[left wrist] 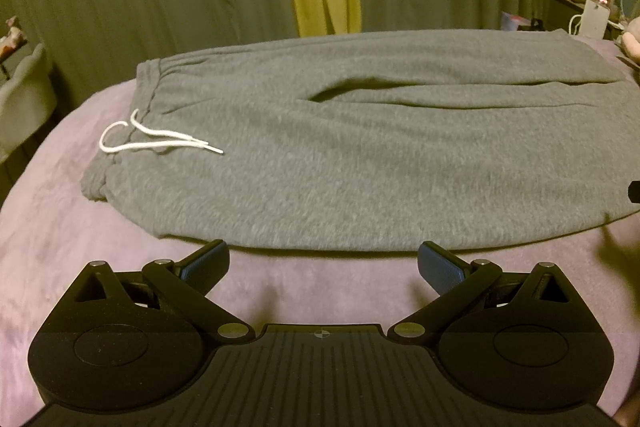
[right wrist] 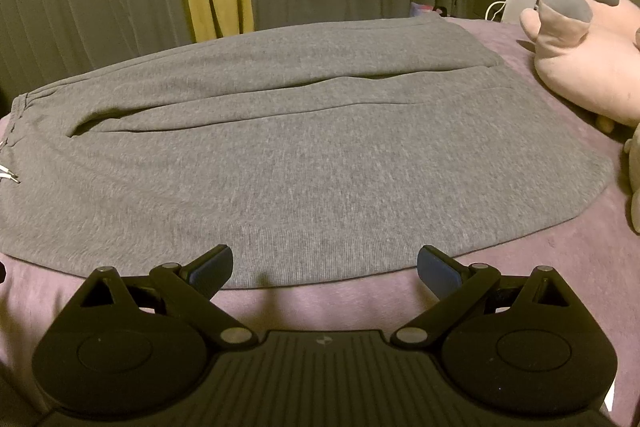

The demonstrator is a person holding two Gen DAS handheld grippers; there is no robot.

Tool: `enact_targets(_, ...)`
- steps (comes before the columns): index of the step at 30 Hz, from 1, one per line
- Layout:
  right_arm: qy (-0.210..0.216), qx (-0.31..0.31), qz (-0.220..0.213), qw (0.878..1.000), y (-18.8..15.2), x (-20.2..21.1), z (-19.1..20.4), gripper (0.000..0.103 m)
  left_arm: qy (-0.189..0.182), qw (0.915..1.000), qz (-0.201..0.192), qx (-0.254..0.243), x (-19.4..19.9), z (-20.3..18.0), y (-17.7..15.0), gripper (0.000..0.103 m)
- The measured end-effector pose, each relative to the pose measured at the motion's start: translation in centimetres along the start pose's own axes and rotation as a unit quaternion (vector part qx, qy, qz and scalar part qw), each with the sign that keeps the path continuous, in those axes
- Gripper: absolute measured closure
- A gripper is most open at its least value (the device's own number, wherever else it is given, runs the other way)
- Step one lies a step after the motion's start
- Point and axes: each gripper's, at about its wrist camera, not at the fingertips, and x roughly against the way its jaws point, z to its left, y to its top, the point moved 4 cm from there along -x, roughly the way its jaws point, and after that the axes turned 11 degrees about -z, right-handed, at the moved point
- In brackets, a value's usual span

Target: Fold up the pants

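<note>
The gray pants (left wrist: 360,147) are lying flat across the bed (left wrist: 80,247), waistband toward its left edge with the white drawstring (left wrist: 152,141) trailing over the fabric, legs running side by side toward the right edge, where a pink stuffed toy (right wrist: 580,67) is sitting near the hems. The fabric is looking like thick, soft fleece: probably light to lift, limp, and not slippery, so it is likely going to sag between any two held points. The long hem nearest the bed's front edge seems the best place to pinch, one point toward the waistband and one toward the leg ends. The left tool (left wrist: 323,263) is hovering with its fingers spread wide and holding nothing, just short of that near hem on the waistband half. The right tool (right wrist: 324,265) is likewise spread and empty, its tips reaching the same hem further toward the legs.
</note>
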Motion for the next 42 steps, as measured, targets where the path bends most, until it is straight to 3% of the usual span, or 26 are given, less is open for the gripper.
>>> enact_targets(42,-0.002,-0.027,0.007,1.000,0.10,-0.36,-0.44,0.004,-0.001,0.9999,0.010,0.014,-0.26,0.59,-0.14,0.000)
